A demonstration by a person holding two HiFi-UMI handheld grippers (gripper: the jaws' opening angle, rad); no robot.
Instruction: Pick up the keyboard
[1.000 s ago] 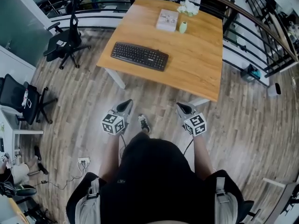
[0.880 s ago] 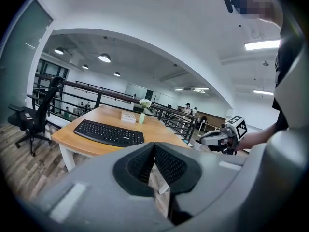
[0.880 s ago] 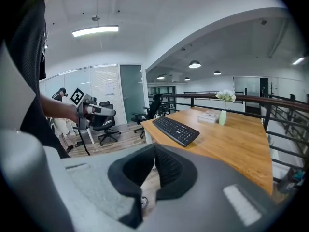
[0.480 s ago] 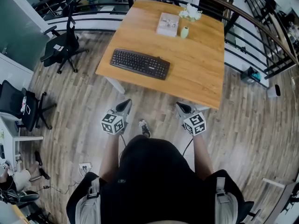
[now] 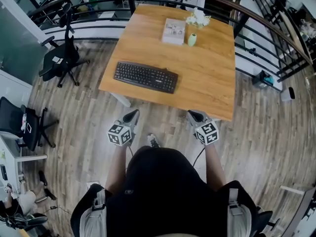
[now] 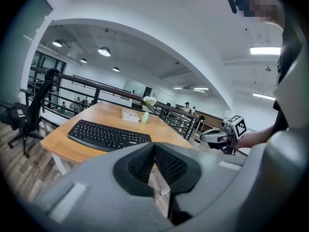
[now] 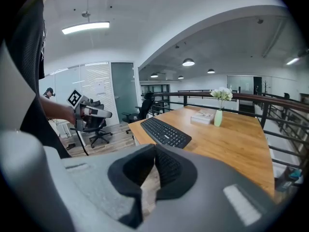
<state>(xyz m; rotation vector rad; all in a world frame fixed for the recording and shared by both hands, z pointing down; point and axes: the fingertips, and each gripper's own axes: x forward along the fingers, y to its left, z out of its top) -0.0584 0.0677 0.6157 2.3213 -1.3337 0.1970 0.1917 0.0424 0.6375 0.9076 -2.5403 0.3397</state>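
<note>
Two office chairs [image 5: 57, 60] stand left of the table [image 5: 212, 83]. Left gripper [image 5: 133, 114]: jaws clenched, empty, short of the table's near edge. The keyboard [image 5: 145, 76] lies near-left on the table (untouched). Behind it are a flat white item [image 5: 174, 31], possibly a box, and a vase [image 5: 192, 39]. Right gripper [image 5: 194, 115]: clenched, empty. A railing [image 5: 261, 38] runs at right.
</note>
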